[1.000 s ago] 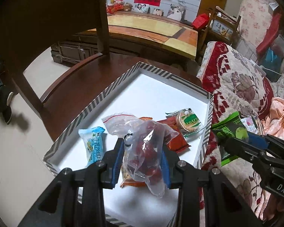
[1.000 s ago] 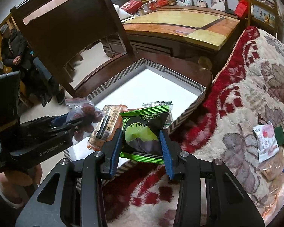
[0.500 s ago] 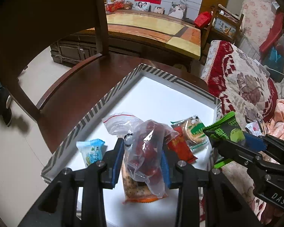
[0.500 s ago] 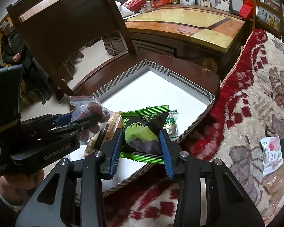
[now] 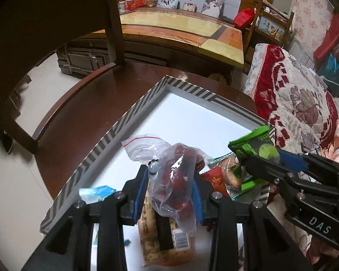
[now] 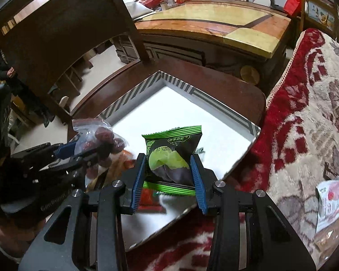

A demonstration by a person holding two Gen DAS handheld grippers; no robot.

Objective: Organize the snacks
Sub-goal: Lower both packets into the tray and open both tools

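Observation:
My left gripper [image 5: 169,176] is shut on a clear zip bag of red dates [image 5: 174,178], held above the white tray with a striped rim [image 5: 115,131]. My right gripper [image 6: 168,166] is shut on a green snack packet [image 6: 171,155], over the tray's near right part [image 6: 253,131]. Each gripper shows in the other's view: the right one with its green packet [image 5: 255,151], the left one with the dates [image 6: 99,140]. In the tray lie a blue packet [image 5: 95,192], a red packet [image 5: 215,178], a biscuit packet [image 5: 231,174] and an orange-brown packet [image 5: 153,244] under the dates.
The tray rests on a dark wooden chair seat [image 5: 83,113] with its backrest [image 5: 45,22] at left. A red floral blanket [image 6: 305,124] lies at right, with more snack packets [image 6: 330,203] on it. A low wooden table [image 5: 180,31] stands behind.
Both grippers have moved forward and a little down over the tray, each keeping its packet. The green packet has come from beside the tray's right rim to above its inside.

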